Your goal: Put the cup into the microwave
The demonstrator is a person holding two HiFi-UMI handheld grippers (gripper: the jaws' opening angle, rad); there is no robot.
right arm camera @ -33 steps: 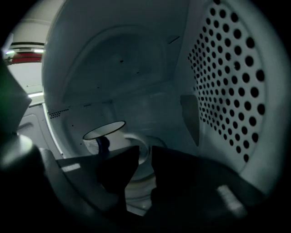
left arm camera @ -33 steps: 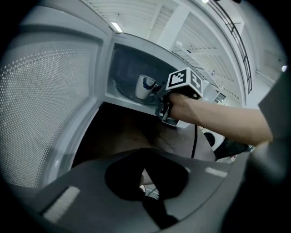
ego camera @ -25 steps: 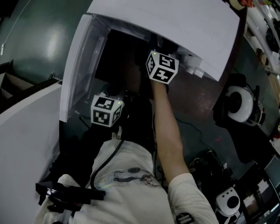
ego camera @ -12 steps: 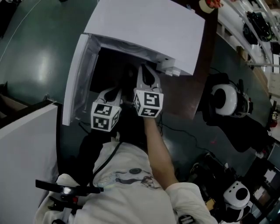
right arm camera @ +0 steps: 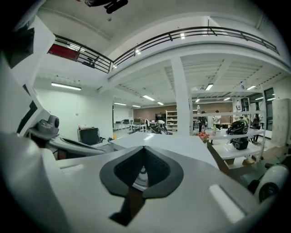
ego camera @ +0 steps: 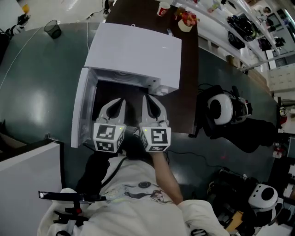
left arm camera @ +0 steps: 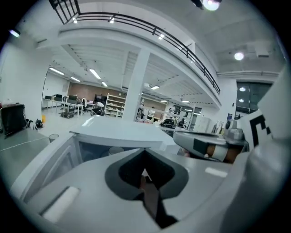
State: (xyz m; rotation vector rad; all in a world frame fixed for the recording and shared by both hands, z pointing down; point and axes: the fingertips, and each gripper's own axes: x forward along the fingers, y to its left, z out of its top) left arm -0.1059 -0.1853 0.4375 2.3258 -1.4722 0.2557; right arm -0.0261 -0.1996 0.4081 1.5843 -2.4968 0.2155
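Observation:
The white microwave stands on a dark brown table with its door swung open to the left. Both grippers hover side by side in front of the opening, outside the cavity. My left gripper is shut and holds nothing. The jaws of my right gripper have just been closing; they are now shut with nothing between them. In the left gripper view a pale cup shows inside the microwave, beyond the closed tips of the left gripper. The head view hides the cup in the dark cavity.
A red cup and flowers sit at the table's far end. A white headset-like device lies right of the table. A dark bin stands on the green floor at the far left. Shelves and benches fill the right side.
The right gripper has come back out of the microwave cavity and its jaws have closed. Both grippers have drawn away from the opening and risen, so the whole microwave now shows.

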